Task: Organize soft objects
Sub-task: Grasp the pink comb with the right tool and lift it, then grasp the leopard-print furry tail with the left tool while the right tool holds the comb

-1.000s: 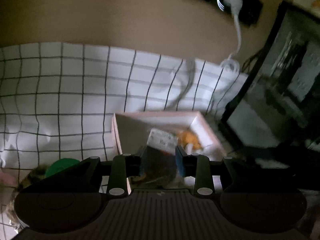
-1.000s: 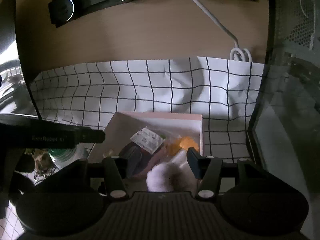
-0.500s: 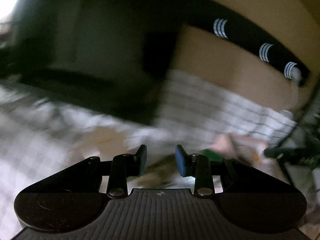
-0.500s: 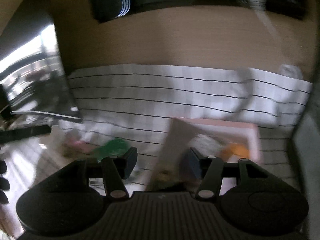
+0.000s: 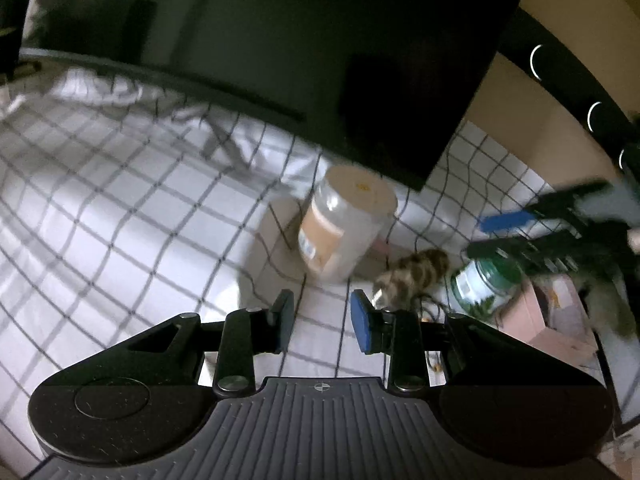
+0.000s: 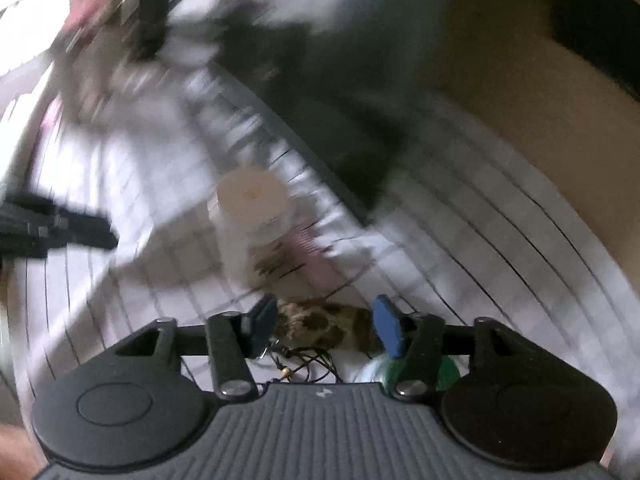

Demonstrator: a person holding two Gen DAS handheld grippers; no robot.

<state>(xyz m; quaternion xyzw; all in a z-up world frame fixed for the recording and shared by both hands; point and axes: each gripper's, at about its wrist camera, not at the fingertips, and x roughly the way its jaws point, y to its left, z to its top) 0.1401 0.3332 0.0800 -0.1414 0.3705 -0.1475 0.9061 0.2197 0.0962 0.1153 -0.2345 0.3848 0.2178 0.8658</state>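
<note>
A brown spotted furry soft object (image 5: 416,274) lies on the checked cloth, just right of my left gripper (image 5: 322,318), which is open and empty above the cloth. In the right wrist view the same furry object (image 6: 324,326) sits between the open fingers of my right gripper (image 6: 326,328), with a black cord (image 6: 304,364) trailing from it. The right gripper also shows in the left wrist view (image 5: 532,232), blurred, above the furry object. The pink box (image 5: 548,316) stands at the right edge.
A clear plastic jar with a beige lid (image 5: 344,224) stands behind the furry object, also seen blurred in the right wrist view (image 6: 256,208). A green-lidded jar (image 5: 484,280) lies beside the box. A dark monitor (image 5: 320,60) stands at the back.
Both grippers have swung left, away from the pink box. The right gripper has come down over the furry object. The left gripper now faces the cloth and the beige-lidded jar.
</note>
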